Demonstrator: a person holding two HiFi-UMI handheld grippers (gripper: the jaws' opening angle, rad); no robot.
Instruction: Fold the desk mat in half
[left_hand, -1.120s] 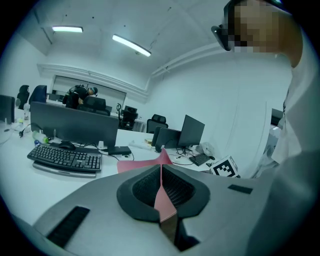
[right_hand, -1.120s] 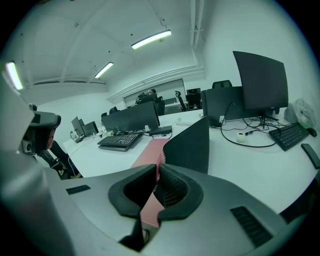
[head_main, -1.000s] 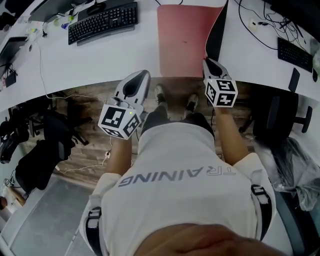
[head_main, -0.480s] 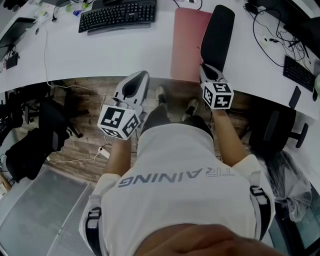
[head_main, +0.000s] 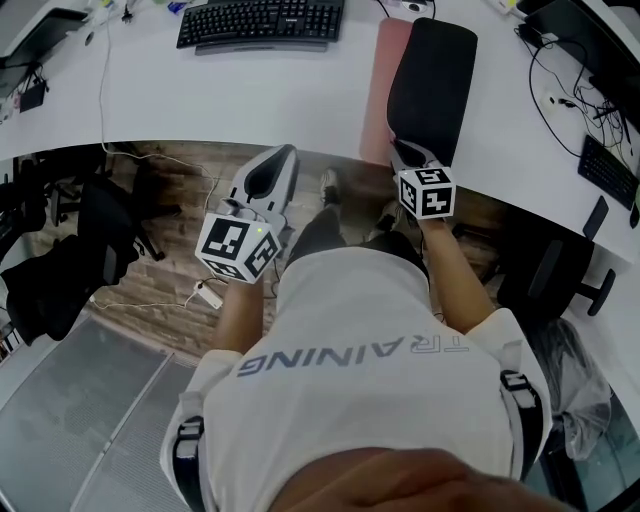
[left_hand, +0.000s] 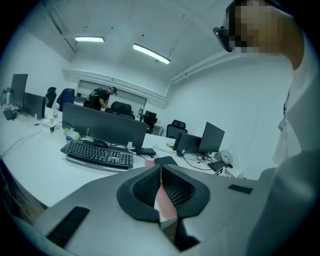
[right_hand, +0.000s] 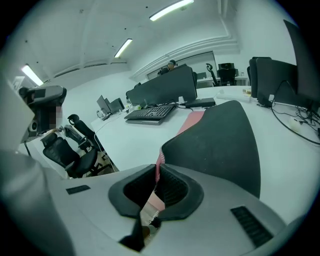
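A long white curved desk (head_main: 250, 90) runs across the top of the head view, with wood-plank floor (head_main: 170, 190) showing below its near edge. The person in a white T-shirt (head_main: 370, 330) stands at that edge, one gripper in each hand.

The desk mat (head_main: 432, 80), a thin flexible sheet that is pink on its upper face and black on its underside, lies on the desk ahead of the person's right hand. Its right part is lifted and turned over towards the left, so the black underside faces up as a broad rounded flap. Only a narrow pink strip shows on the desk along the flap's left side. The fold is not flat: the flap stands off the desk at its near end.

A black computer keyboard (head_main: 262, 22) sits further back on the desk, left of the mat and well apart from it.

The right gripper (head_main: 400, 148) is at the desk's near edge, its jaws clamped on the near edge of the turned-over flap. The right gripper view shows the thin sheet pinched between the pads.

The left gripper (head_main: 283, 152) hangs over the floor just short of the desk edge, left of the mat and clear of it. Its jaws meet at the tips with nothing gripped.
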